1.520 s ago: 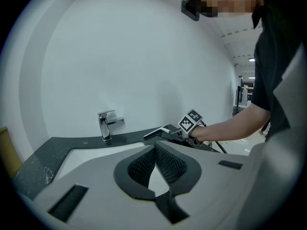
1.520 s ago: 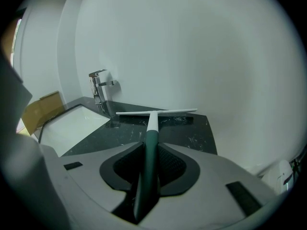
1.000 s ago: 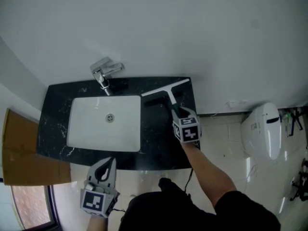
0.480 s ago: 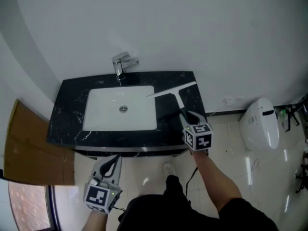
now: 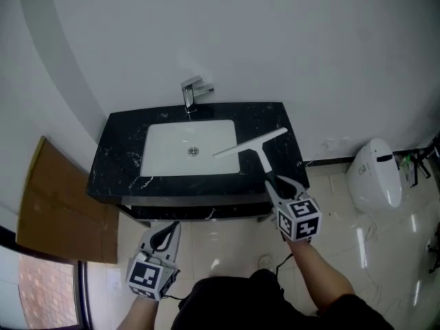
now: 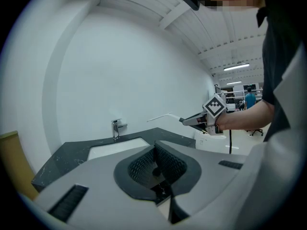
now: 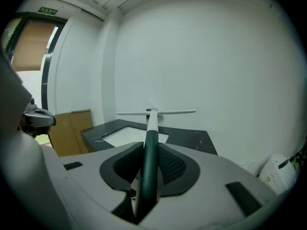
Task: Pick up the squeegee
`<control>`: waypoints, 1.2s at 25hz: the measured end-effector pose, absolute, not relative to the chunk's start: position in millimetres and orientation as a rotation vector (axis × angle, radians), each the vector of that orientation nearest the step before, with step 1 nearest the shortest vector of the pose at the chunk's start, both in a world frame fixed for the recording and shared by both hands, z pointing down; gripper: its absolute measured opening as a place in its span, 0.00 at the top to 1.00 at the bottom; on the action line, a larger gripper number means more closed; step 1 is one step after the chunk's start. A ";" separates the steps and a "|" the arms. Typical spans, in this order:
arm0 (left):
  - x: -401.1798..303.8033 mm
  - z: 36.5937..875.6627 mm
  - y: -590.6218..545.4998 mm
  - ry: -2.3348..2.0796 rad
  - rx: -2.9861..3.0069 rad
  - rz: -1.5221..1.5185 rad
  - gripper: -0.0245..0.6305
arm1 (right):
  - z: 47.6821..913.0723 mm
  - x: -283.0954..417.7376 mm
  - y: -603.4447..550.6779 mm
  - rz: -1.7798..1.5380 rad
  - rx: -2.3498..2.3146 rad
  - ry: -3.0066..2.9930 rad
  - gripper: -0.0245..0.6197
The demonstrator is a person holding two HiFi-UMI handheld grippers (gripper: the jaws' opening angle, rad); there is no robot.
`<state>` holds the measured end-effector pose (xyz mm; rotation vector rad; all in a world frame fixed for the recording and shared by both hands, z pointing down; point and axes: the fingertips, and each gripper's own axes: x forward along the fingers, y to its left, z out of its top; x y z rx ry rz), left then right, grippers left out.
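A: Gripping the squeegee (image 7: 151,128) by its dark handle, right gripper (image 7: 147,151) clamped tight. Blade sits crosswise out front, in the air above the counter (image 5: 271,119).
B: Why the handle end?
A: Keeps the blade free, I'd guess. Meanwhile left gripper (image 6: 156,152) is pinched together, empty, low before the counter, out of the way.
B: Pickup looks done.
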<state>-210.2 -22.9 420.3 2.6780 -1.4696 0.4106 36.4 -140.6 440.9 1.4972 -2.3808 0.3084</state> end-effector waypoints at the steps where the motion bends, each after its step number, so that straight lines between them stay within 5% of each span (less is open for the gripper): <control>1: -211.1 420.7 -22.1 -1.477 2.671 0.406 0.97 | 437.7 35.3 -133.3 0.305 1.485 -2.394 0.81; 30: -102.3 408.5 4.1 -1.712 2.498 0.322 0.97 | 404.9 79.5 -32.5 0.186 1.058 -2.698 0.81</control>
